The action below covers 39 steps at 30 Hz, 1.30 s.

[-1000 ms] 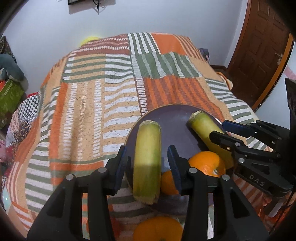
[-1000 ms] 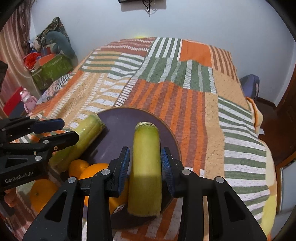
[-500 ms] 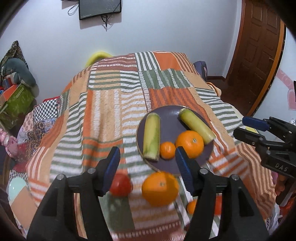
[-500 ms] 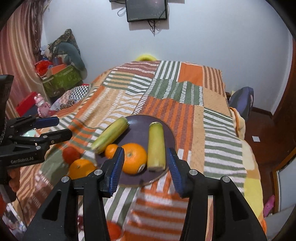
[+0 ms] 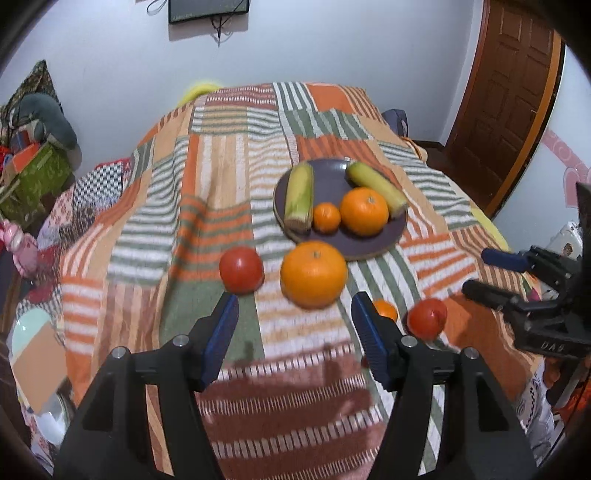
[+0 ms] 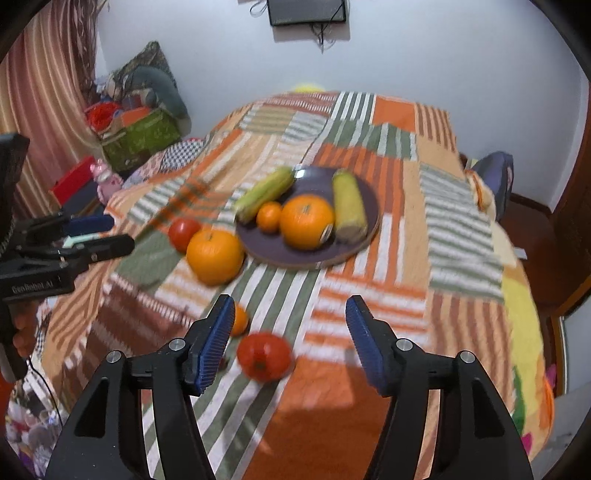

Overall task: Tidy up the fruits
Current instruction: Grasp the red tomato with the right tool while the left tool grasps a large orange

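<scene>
In the left wrist view the left gripper (image 5: pixel 293 334) fills the bottom of the frame with its blue-padded jaws standing apart and nothing between them; they have just been opening. The right gripper (image 6: pixel 290 338) shows the same in its own view: jaws spread, having just been widening, with only a tomato (image 6: pixel 264 355) lying on the blanket in the gap, touched by neither pad. Mid-frame sits the dark plate (image 5: pixel 364 243), holding two corn cobs (image 5: pixel 300 196), a large orange (image 5: pixel 364 210) and a small orange (image 5: pixel 326 218) packed close together; the far rim is partly hidden by the cobs. A second large orange (image 5: pixel 314 273) rests on the striped blanket (image 5: pixel 207 192) just below the plate's near rim, with another tomato (image 5: pixel 241 269) to its left. A further small orange (image 5: pixel 386 309) is half hidden behind the left gripper's right finger. The blanket and nearer fruit are smeared by motion blur, so surface detail is hard to read. At the right edge of the left wrist view the other gripper is cut off by the frame. A dark screen (image 6: pixel 306 11) at the top is cropped.
</scene>
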### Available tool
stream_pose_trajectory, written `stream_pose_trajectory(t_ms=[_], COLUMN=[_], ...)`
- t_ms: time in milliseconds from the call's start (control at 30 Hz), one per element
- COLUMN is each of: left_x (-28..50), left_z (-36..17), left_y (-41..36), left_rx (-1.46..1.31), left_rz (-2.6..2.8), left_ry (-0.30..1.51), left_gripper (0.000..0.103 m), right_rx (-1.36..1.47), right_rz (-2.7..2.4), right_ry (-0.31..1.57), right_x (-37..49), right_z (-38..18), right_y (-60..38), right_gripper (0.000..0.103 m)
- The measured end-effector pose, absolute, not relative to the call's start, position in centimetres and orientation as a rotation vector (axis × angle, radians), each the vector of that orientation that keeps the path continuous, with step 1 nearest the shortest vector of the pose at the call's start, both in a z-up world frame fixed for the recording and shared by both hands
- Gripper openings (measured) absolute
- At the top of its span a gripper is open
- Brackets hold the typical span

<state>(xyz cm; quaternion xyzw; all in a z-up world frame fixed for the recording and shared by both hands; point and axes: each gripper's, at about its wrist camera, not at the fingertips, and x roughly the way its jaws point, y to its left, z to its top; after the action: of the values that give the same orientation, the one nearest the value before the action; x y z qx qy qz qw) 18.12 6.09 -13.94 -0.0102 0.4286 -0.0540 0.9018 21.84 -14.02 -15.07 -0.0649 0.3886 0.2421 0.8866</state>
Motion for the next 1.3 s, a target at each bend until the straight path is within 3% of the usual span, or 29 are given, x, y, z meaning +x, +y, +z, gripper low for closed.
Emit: stream_pose_trajectory(t_ms=[467, 667, 767, 933, 1300], left_x=[17.9, 19.2, 20.2, 22.4, 27.5], left_z=[-19.4, -20.8, -20.7, -20.4, -22.0], left_y=[5.8, 5.2, 5.0, 5.1, 4.6], left_rx=[-0.058, -0.068, -0.081, -0.126, -0.159], left_rz=[-0.124, -0.135, -0.137, -0.12, -0.123], left_ry=[1.018, 1.047, 1.041, 1.022, 1.068], left_gripper=[0.067, 0.067, 0.068, 0.078, 0.079], right_rx=[-0.126, -0.117, -0.117, -0.11, -0.056], right_rz=[0.524, 0.543, 0.549, 0.548, 0.506], right_ry=[0.97, 0.962, 0.955, 0.931, 0.869], right_x=[21.7, 21.5, 21.6, 21.8, 23.6], right_z=[-21.4, -21.5, -21.3, -20.6, -18.4], right_y=[-12.7, -12.6, -12.4, -12.7, -15.0], right_gripper=[0.056, 0.043, 0.042, 0.042, 0.042])
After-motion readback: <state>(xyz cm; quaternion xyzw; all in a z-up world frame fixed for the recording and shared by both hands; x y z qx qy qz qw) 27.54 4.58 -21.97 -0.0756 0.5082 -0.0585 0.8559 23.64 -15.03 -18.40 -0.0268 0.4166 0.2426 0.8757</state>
